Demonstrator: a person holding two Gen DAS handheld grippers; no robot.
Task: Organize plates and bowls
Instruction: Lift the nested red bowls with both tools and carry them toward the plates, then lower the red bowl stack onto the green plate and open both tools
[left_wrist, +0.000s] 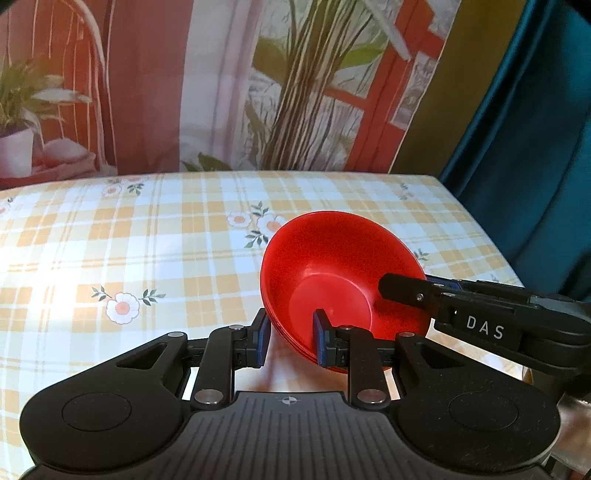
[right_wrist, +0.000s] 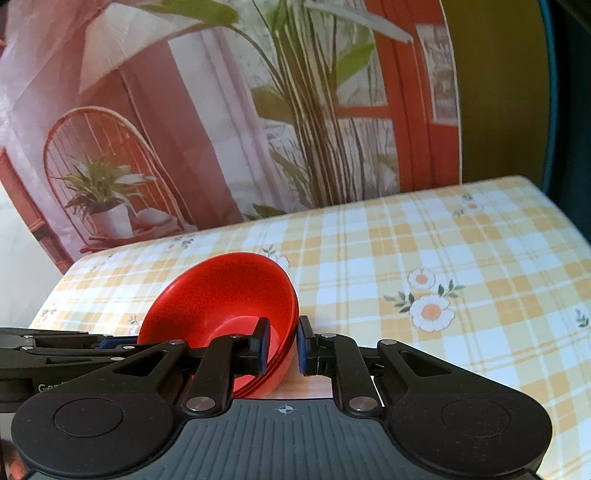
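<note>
Red bowls (left_wrist: 332, 266) between both tongs (left_wrist: 291, 341)

Bright daylight from the left; glare patch washes out tablecloth (left_wrist: 48, 288) at left edge. Backdrop (left_wrist: 229, 81) soft, slightly blurred. Strong fisheye bowing at the edges, both views. Red bowls (left_wrist: 332, 273) saturated, w/ soft sheen.

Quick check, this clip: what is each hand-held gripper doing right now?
Left hand-held gripper: closed on the rim of the stacked red bowls.
Right hand-held gripper: closed on the opposite rim of the same stack.
</note>
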